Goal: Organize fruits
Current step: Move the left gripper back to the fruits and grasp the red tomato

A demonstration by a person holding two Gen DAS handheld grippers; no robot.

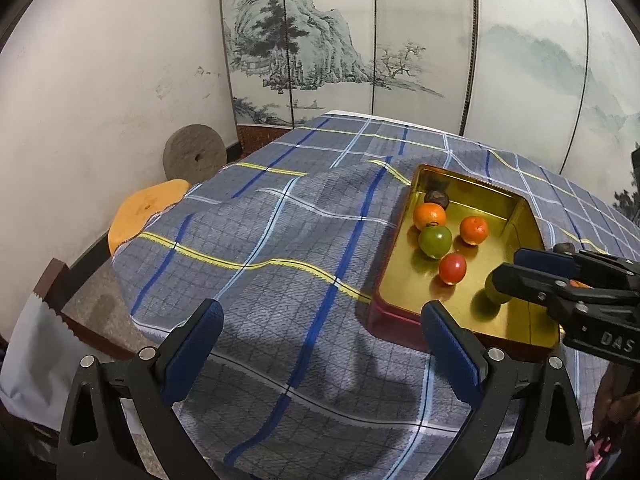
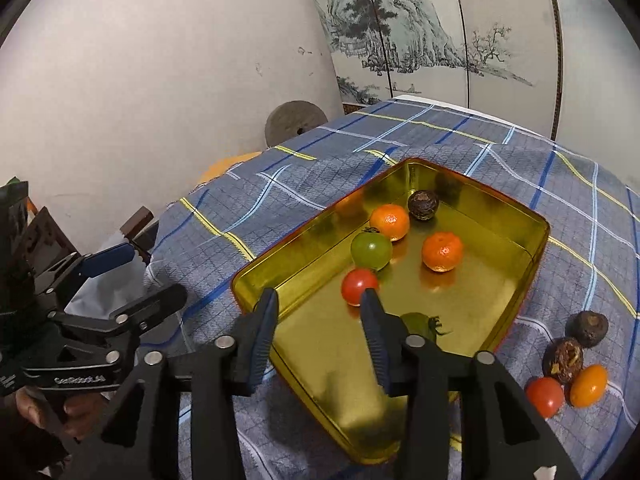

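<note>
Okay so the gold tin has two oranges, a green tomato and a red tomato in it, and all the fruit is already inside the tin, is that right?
Not quite. The gold tin does hold two oranges, a green tomato and a red tomato, but not all the fruit is inside. The right wrist view shows four pieces on the cloth beside it, including another red tomato and a small orange fruit.

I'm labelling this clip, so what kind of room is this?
Probably a room in a home: a table under a plaid cloth, a painted folding screen behind it, and a gold tin of fruit on top.
</note>
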